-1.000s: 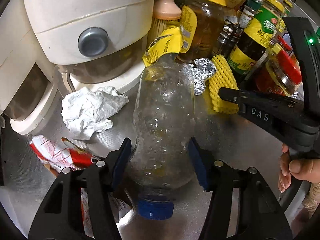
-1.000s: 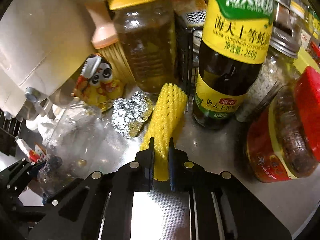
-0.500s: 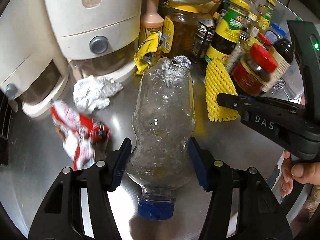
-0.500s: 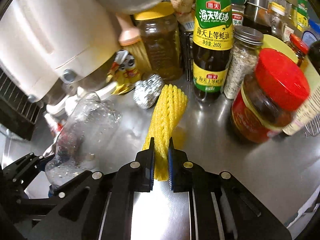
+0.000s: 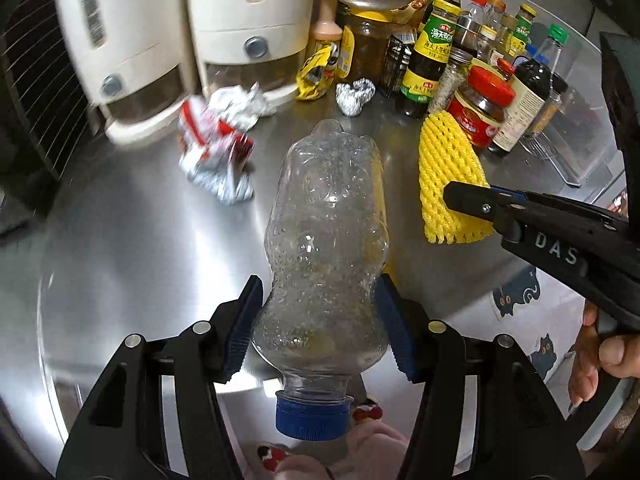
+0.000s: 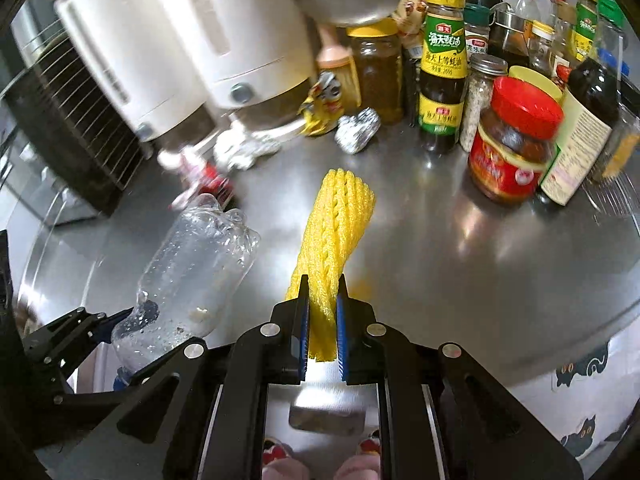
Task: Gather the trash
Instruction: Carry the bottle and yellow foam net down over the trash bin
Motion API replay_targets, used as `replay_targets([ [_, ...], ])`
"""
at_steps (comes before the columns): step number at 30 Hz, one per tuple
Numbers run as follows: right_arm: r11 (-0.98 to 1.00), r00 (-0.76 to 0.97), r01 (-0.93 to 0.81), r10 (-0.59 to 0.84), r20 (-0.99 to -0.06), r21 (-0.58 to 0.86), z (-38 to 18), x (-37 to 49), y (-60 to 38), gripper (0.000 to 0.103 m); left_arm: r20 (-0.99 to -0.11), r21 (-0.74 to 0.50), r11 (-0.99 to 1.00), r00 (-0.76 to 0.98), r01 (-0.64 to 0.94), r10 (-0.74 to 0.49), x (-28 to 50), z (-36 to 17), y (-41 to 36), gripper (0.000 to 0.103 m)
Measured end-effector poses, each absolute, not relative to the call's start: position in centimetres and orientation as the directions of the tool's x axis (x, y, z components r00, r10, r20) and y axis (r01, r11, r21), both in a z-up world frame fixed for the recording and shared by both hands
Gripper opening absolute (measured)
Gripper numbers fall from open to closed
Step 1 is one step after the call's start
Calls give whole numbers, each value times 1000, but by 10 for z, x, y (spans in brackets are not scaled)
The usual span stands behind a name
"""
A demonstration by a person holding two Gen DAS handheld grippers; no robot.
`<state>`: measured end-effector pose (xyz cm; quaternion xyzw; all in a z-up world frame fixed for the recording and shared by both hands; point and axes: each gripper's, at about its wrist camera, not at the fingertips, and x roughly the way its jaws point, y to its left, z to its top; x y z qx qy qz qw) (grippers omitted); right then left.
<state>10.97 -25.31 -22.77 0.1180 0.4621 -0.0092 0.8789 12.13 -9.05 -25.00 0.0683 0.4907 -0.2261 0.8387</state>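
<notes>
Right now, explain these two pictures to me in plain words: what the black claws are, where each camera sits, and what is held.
There is no robot here. A person holds a two-fingered clamp in each hand, and each clamp carries a wide-angle camera looking forward along its fingers, which is why everything curves.

The left camera shows the left gripper clamped around a crushed clear plastic bottle with a blue cap; the right clamp reaches in from the side. The right camera shows the right gripper pinching a yellow foam net sleeve.

Both pieces are lifted above the steel counter. On it lie a foil ball, crumpled white paper, a red and white wrapper and a yellow wrapper, beside sauce bottles and jars.
</notes>
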Motion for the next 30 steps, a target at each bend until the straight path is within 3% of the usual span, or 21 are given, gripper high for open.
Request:
replay_targets([
  [16, 973, 500, 49, 171, -849, 224, -266, -2, -210, 13, -869, -142, 922, 401, 360, -290, 10, -282, -47, 56],
  [30, 970, 310, 88, 191, -931, 228, -376, -27, -205, 13, -934, -143, 938, 271, 317, -234, -27, -388, -37, 55],
])
